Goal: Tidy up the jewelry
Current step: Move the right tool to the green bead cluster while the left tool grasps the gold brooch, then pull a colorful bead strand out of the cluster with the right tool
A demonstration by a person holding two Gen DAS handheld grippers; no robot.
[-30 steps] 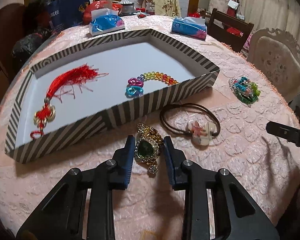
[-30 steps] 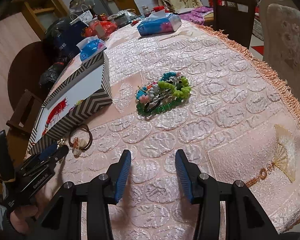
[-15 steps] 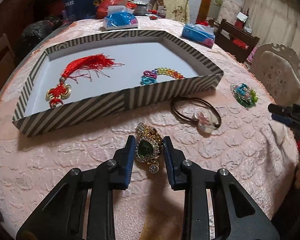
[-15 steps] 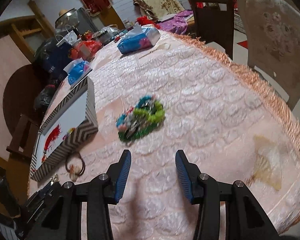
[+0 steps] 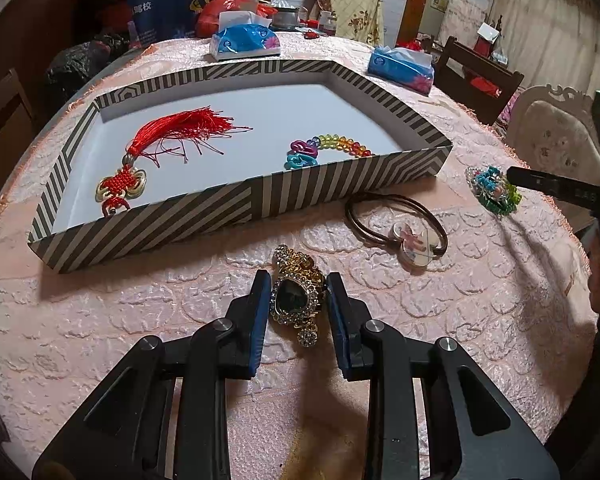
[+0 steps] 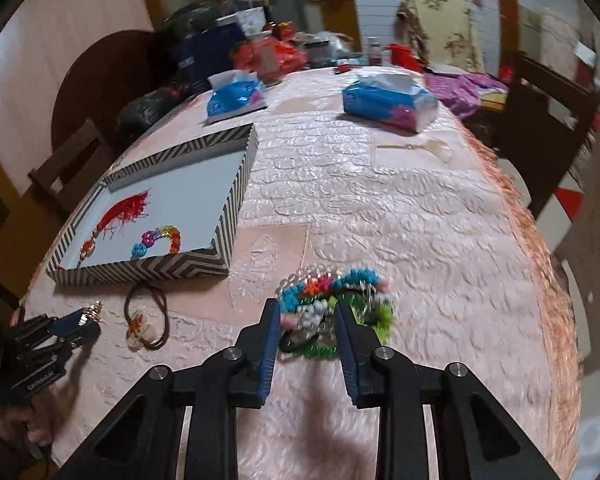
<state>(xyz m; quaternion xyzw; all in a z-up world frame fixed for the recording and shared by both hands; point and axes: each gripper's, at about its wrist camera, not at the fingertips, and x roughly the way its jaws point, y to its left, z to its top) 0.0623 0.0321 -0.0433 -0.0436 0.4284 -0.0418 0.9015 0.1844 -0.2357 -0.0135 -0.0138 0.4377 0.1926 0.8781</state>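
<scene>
My left gripper [image 5: 298, 298] is shut on a gold rhinestone brooch [image 5: 297, 298] with a dark heart stone, held just above the pink tablecloth in front of the striped tray [image 5: 236, 204]. The tray holds a red tassel charm [image 5: 156, 152] and a rainbow bead bracelet [image 5: 324, 148]. A brown hair tie with a charm [image 5: 400, 228] lies right of the brooch. My right gripper [image 6: 308, 316] is open, its fingers on either side of a colourful bead bundle [image 6: 336, 300], which also shows in the left wrist view [image 5: 494, 190].
Two blue tissue packs [image 6: 236, 96] [image 6: 388, 102] lie at the far side of the round table. Dark bags [image 5: 84, 68] and red items crowd the back left. Wooden chairs [image 5: 476, 76] and a padded chair [image 5: 552, 132] stand around the table's right edge [image 6: 540, 264].
My right gripper has swung down and forward over the bead bundle, which now sits between its open fingers. My left gripper has lifted slightly and pulled back with the brooch.
</scene>
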